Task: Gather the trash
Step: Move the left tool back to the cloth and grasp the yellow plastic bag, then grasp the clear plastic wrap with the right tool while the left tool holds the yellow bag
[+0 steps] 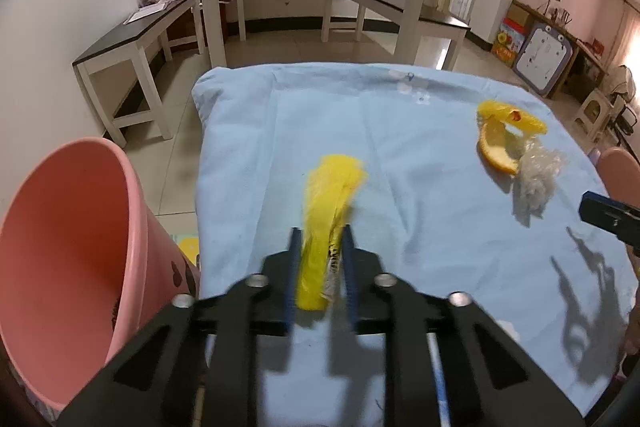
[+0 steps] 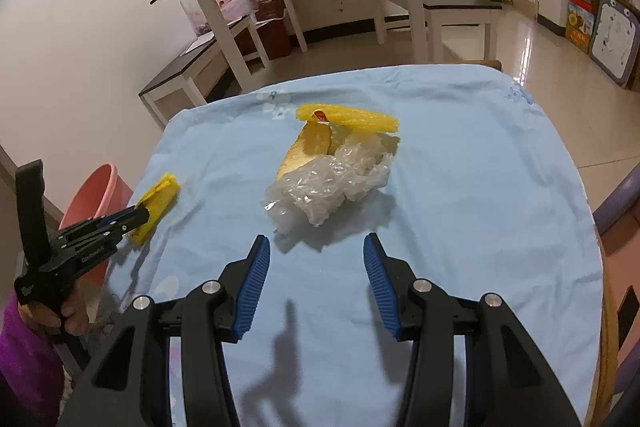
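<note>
Trash is still mostly sitting out on the tabletop (image 2: 460,187), which has a light blue cloth over it. I count about 4 bits: a yellow foam wrapper (image 1: 328,223) on the near-left side, and a little heap further right with a second yellow foam sleeve (image 2: 348,117), a piece of orange peel (image 2: 306,151) and a crumpled clear plastic wrap (image 2: 328,187), all touching each other.

Left claw (image 1: 322,251) is pinched onto that near yellow foam wrapper, pads squeezing it from both sides, and the piece still looks like it's lying on the cloth. The pink bin (image 1: 68,247) is right beside the tabletop's left edge, so that's a short trip. Can't really tell what's in the bin already, just some dark specks low inside.

Right claw (image 2: 316,247) is spread open and empty, hovering just short of the plastic wrap, pointed at the heap.

So I'd say early days: 1 piece gripped, none visibly dropped in, heap of 3 left to go.
</note>
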Demonstrator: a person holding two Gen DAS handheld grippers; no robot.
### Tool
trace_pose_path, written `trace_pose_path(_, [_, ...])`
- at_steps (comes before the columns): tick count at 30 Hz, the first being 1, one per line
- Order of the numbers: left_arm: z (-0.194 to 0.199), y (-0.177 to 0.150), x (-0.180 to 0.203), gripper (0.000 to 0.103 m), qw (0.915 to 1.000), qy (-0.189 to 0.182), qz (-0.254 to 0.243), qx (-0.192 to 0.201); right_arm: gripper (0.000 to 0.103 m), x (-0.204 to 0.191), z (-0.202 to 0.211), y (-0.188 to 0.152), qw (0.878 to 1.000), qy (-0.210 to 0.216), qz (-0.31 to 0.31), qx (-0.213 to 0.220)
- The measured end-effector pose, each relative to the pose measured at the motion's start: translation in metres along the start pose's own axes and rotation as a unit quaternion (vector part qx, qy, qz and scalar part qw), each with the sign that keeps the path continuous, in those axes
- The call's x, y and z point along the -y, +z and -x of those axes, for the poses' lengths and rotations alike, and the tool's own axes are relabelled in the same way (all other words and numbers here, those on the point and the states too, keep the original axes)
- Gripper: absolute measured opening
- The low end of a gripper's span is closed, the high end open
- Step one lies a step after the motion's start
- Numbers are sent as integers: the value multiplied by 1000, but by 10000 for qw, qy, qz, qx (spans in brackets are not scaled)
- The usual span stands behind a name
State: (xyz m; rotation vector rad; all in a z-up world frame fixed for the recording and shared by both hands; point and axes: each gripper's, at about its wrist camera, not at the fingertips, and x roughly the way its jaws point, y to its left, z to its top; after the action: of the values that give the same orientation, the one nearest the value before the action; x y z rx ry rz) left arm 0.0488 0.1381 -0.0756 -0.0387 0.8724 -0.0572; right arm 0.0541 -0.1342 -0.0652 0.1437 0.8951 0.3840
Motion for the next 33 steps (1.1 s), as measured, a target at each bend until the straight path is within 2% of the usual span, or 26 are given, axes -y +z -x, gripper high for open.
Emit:
trace_pose_path(4, [13,-3,5,10,9998,90,73,168,48,3,0,-1,9999,100,-131,-22])
trace_pose_path(7, [29,-5,7,9,9991,18,256,339,49,6,0,-1,9994,174,-310,-42])
trace_pose_path(8, [36,-7,10,9,9987,-21,310,402,56,8,-1,0,9990,201,-397,-55])
trace_pose_path(9, [41,-8,11,9,9984,-60,341,439,59,9,-2,1,9982,254,-535,-49])
trace_pose_path(15, [64,-25,26,9,9961,-286,541,637,61,10,-18,17,9923,398,-1172,-47])
trace_pose_path(19, [73,-35,24,9,9935,-395,825,681,61,9,-33,24,9901,297,-1370,-65])
trace_pose_path(21, [76,-38,22,9,9926,-395,923,681,58,8,-40,23,9895,270,-1419,-113])
trace_pose_path(23, [79,-40,20,9,9921,-375,974,691,42,7,-45,23,9894,261,-1416,-179])
trace_pose_path(24, [81,-40,19,9,9920,-363,987,698,40,8,-47,22,9896,256,-1400,-205])
trace_pose_path(28, [85,-42,18,9,9910,-368,1064,718,31,9,-45,18,9904,235,-1353,-174])
trace_pose_path(33, [91,-41,23,9,9905,-407,1043,797,29,12,-33,10,9926,196,-1194,-125])
